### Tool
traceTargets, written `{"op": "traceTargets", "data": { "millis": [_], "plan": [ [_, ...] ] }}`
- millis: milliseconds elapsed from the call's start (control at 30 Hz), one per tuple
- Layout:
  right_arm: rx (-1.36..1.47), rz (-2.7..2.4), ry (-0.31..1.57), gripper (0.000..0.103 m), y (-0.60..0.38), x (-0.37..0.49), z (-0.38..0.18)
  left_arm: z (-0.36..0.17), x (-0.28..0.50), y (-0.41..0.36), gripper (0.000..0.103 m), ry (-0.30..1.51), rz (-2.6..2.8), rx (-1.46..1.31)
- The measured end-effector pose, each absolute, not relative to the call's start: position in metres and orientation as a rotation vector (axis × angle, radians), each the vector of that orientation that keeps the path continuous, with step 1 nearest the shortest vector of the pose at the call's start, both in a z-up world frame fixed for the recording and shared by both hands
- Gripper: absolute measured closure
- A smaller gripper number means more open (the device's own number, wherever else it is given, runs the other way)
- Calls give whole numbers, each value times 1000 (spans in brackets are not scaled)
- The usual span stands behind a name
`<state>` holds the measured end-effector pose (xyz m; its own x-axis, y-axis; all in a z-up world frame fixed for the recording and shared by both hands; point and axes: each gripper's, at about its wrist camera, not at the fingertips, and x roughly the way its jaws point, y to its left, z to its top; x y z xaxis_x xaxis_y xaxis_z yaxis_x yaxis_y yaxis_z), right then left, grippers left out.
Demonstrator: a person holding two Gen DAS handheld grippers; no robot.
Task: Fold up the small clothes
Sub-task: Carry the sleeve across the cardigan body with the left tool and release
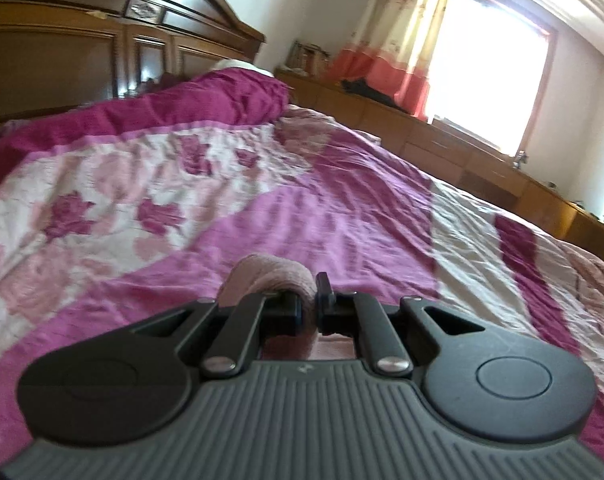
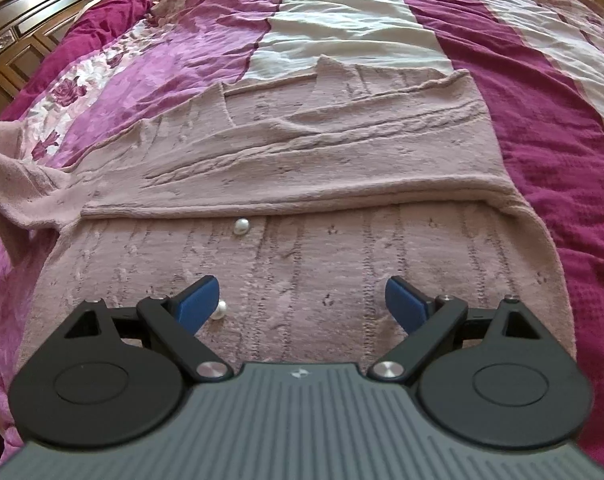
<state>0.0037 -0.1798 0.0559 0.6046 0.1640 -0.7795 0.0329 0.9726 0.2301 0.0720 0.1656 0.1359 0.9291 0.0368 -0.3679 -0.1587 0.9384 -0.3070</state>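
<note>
L gripper (image 1: 315,304) is clamping, prob., the pink cardigan's (image 2: 302,168) sleeve, lifting at 9 o'clock; R gripper (image 2: 302,304) is hovering w/ jaws apart. Carrying sleeve across flat avoids bunching.

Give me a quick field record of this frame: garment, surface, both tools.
garment: pink knit cardigan, lying spread on the bed, one side folded over the front
buttons: two pearl buttons showing on the front panel
surface: bedspread in magenta, pink and white
left tool: shut on a fold of the cardigan's pink knit
right tool: open, above the cardigan's front, nothing between its blue pads
background: wooden headboard, curtained window
</note>
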Motion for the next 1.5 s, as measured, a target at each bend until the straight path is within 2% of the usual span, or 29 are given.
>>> {"op": "traceTargets", "data": {
  "millis": [367, 667, 1000, 1333, 1500],
  "plan": [
    [283, 45, 904, 9, -202, -1, 56, 135, 93, 78, 95, 384, -57, -273],
    [323, 15, 897, 9, -219, -7, 55, 95, 103, 17, 95, 485, -134, -176],
    [358, -1, 905, 9, -231, -8, 48, 47, 109, -16, 94, 603, -181, -78],
    [360, -3, 907, 9, -231, -7, 46, 24, 115, -24, 92, 721, -238, -64],
    [359, -3, 908, 9, -231, -7, 45, 22, 112, -23, 63, 760, -274, -74]
  ]
}}
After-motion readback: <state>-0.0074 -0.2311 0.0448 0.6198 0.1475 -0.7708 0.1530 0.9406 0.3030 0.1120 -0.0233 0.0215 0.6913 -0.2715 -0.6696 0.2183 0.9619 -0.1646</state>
